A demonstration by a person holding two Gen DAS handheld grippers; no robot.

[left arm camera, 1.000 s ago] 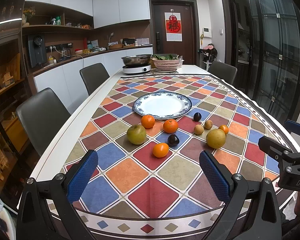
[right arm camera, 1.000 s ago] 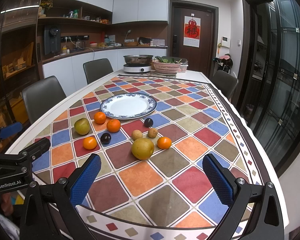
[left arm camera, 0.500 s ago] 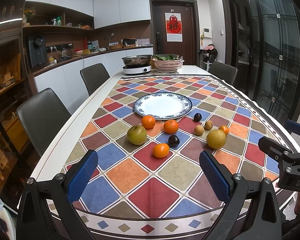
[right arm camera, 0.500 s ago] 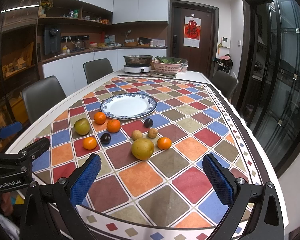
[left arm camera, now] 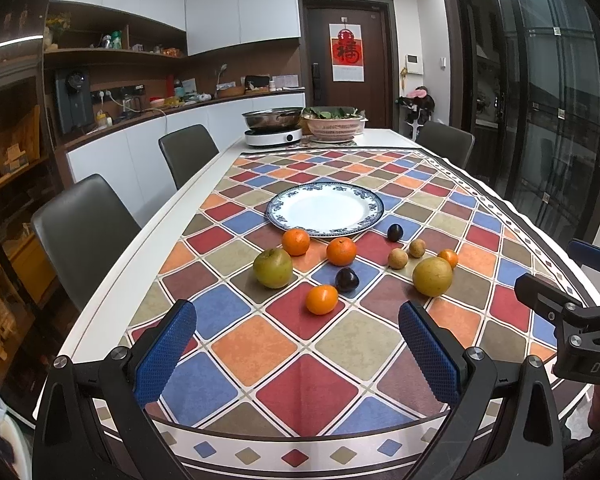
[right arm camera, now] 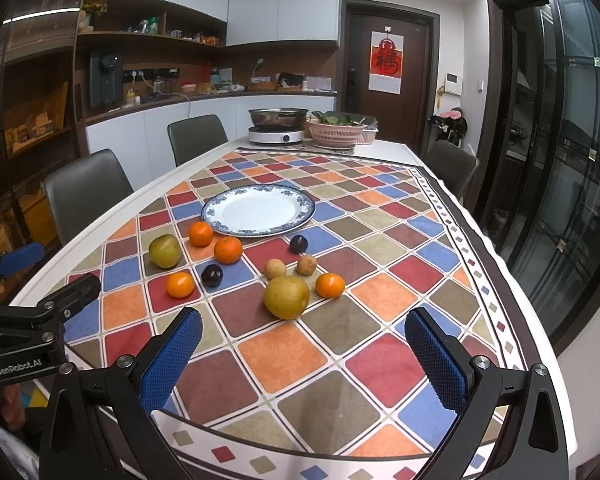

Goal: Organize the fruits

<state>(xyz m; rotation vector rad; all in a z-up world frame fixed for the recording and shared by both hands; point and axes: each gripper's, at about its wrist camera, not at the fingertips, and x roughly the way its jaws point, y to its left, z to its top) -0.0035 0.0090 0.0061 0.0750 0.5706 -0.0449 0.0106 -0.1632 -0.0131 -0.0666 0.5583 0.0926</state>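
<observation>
A blue-rimmed white plate [left arm camera: 370, 200] [right arm camera: 306, 204] lies empty on the checkered tablecloth. In front of it lie loose fruits: a green pear [left arm camera: 272, 268] [right arm camera: 164, 251], a yellow pear [left arm camera: 432, 276] [right arm camera: 287, 297], several oranges including the nearest orange [left arm camera: 321, 299] [right arm camera: 179, 284], two dark plums, one in front [left arm camera: 347, 279] [right arm camera: 212, 275] and one by the plate [left arm camera: 395, 233], and two small brown fruits, the left one [left arm camera: 397, 258] [right arm camera: 275, 269]. My left gripper [left arm camera: 298, 344] is open and empty above the near table edge. My right gripper [right arm camera: 304, 350] is open and empty, to the right of the left one.
At the far end stand a hotplate with a metal pan [left arm camera: 274, 130] and a pink basket of greens [left arm camera: 334, 124]. Grey chairs [left arm camera: 84, 232] line the left side, one at the far right [right arm camera: 452, 164]. Glass doors are on the right.
</observation>
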